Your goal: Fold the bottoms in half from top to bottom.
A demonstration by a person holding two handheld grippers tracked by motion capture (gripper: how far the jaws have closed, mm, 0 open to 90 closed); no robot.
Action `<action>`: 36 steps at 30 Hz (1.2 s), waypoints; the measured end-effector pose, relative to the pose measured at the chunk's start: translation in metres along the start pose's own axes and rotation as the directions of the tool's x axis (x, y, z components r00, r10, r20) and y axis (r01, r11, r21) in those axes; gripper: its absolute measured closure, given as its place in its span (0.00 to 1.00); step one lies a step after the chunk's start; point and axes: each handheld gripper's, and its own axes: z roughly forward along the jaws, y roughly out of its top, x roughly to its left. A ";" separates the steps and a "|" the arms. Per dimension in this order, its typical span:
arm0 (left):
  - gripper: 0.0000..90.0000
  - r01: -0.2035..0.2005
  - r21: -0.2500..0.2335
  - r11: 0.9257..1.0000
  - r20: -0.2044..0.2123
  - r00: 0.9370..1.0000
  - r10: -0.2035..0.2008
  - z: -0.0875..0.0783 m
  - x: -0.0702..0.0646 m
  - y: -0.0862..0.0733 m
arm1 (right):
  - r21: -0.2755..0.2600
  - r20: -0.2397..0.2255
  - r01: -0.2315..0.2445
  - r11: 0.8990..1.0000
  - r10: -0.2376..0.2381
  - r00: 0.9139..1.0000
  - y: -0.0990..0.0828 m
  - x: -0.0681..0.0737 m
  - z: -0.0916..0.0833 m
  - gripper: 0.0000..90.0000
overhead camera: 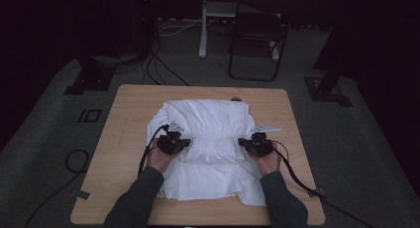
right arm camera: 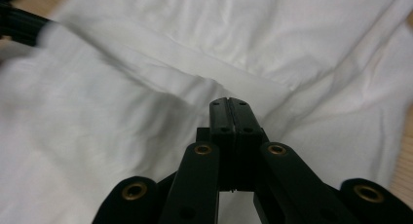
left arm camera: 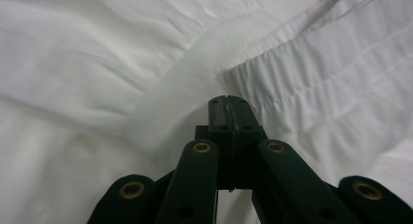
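While one rectangular light wooden tabletop (overhead camera: 124, 139) carries everything, one white crumpled cloth garment with a gathered elastic band (overhead camera: 208, 139) lies across its middle and reaches close to the near edge. Its folds hide much of the shape, and the room behind the far edge is too dark to read. Two hands hold two black grippers at the two ends of the gathered band. For the left gripper (left arm camera: 227, 102) the jaws are pressed together, with no cloth seen between them, and the tip is just over the band's end. For the right gripper (right arm camera: 230, 104) the jaws are also together, over a fold of the garment.
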 end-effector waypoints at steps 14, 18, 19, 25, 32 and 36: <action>0.87 -0.123 -0.032 0.992 0.135 0.983 0.126 -0.008 -0.023 -0.024 | -0.021 -0.220 0.139 0.990 -0.140 0.965 -0.021 0.020 -0.005 0.89; 0.85 -0.111 -0.052 0.992 0.128 0.985 0.117 -0.012 -0.024 -0.023 | -0.056 -0.236 0.147 0.988 -0.156 0.959 -0.025 0.028 -0.018 0.86; 0.84 -0.113 -0.051 0.992 0.133 0.984 0.119 -0.012 -0.026 -0.024 | -0.055 -0.240 0.149 0.987 -0.158 0.958 -0.026 0.029 -0.018 0.85; 0.82 -0.144 0.024 0.989 0.110 0.984 0.140 -0.002 -0.035 -0.037 | 0.036 -0.246 0.236 0.971 -0.220 0.944 -0.044 0.046 -0.007 0.82; 0.77 -0.135 0.012 0.991 0.091 0.987 0.133 -0.005 -0.033 -0.039 | 0.074 -0.224 0.262 0.962 -0.240 0.945 -0.053 0.047 -0.004 0.79; 0.71 -0.110 -0.028 0.993 0.037 0.993 0.111 -0.014 -0.020 -0.027 | 0.022 -0.164 0.240 0.971 -0.233 0.959 -0.035 0.042 -0.009 0.64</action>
